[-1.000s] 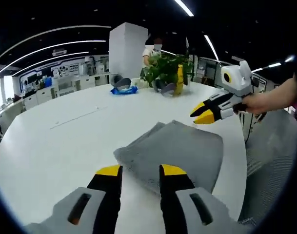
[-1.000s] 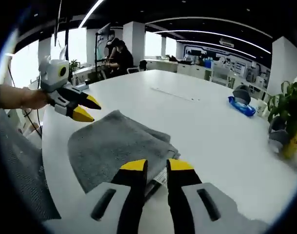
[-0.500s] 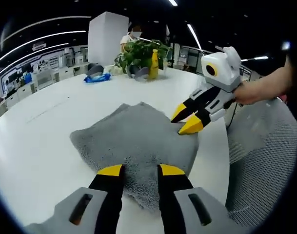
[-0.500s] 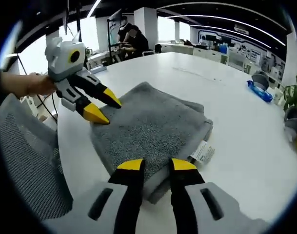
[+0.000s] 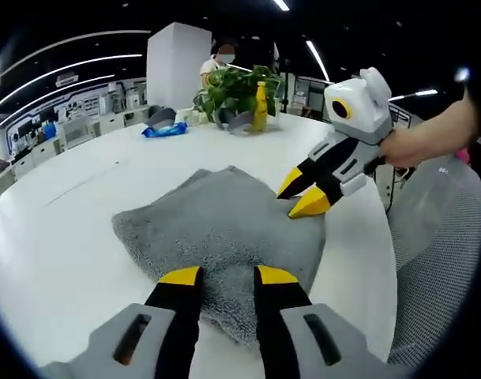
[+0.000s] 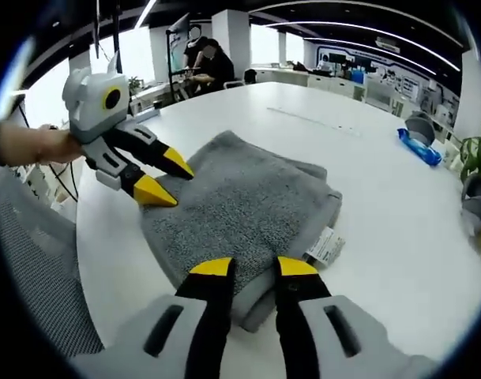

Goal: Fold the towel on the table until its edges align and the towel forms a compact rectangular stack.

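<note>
A grey towel (image 5: 224,229) lies folded on a round white table (image 5: 74,237), near the table edge closest to the person. It already forms a thick, roughly rectangular stack of several layers, with a white care label (image 6: 325,245) poking out along 1 side.

In the left gripper view, the left tool (image 5: 219,276) hovers low over the near edge of the towel, its 2 yellow-tipped jaws a small gap apart and holding nothing. The right tool (image 5: 303,193), gripped by a hand (image 5: 410,146), reaches in from the right with its tips just over the far corner of the towel, parted and empty.

In the right gripper view, the right tool (image 6: 246,268) sits above the thick folded edge, and the left tool (image 6: 163,178) rests at the opposite corner.

The step appears to be squaring up or making a last fold. To do it well, each tool should pinch every layer at its corner, lift together, and bring edge to edge evenly. The layers on the label side look slightly staggered, so they likely need nudging flush.

A plant (image 5: 236,91) and a yellow bottle (image 5: 260,110) stand far across the table.
</note>
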`<control>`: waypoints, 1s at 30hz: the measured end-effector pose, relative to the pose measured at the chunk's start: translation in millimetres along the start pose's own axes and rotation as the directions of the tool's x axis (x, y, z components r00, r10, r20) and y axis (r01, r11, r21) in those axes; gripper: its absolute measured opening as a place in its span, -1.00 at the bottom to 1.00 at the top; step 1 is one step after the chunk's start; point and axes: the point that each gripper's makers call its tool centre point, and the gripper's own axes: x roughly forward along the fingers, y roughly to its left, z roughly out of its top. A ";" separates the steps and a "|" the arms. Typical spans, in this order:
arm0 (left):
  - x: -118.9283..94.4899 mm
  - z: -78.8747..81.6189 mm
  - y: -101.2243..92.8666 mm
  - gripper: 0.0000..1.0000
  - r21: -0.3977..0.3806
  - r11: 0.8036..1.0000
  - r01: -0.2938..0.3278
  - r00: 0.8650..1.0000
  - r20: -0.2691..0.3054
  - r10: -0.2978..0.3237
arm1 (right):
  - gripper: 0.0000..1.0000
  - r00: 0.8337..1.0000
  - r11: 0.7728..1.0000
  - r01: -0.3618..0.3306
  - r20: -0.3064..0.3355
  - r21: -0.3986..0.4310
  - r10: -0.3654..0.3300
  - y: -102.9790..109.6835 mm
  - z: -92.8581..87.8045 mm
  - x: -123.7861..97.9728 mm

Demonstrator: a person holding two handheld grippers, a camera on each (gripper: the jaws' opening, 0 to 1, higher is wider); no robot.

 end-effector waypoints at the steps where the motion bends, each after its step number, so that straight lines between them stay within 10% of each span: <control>1: 2.2 1.0 2.6 -0.47 -0.006 1.000 -0.002 1.000 0.000 0.002 | -0.64 1.000 1.000 0.000 0.002 0.003 0.000 -2.8 1.0 1.2; 14: 13.0 13.8 17.0 -0.47 -0.065 0.998 0.020 1.000 -0.017 -0.022 | -0.60 0.995 0.992 -0.064 0.082 0.112 0.055 -18.8 14.3 7.9; 17: 1.0 22.7 17.5 -0.41 -0.208 0.977 0.044 0.998 0.043 -0.036 | -0.33 0.977 0.966 -0.152 0.183 0.207 0.114 -13.0 21.8 -5.4; 23: -41.4 31.0 14.5 0.00 -0.154 0.987 -0.035 0.994 0.095 0.050 | -0.15 0.973 0.983 -0.087 0.225 0.164 0.048 -3.5 29.2 -53.2; 27: -89.8 51.3 9.4 0.38 -0.189 0.977 -0.094 0.970 0.206 0.133 | 0.30 0.927 0.970 -0.105 0.375 0.217 0.017 17.6 50.4 -97.9; 30: -134.6 75.9 2.9 0.77 -0.219 0.963 -0.155 0.913 0.341 0.225 | 0.54 0.905 0.968 -0.076 0.424 0.238 -0.033 25.8 56.6 -128.6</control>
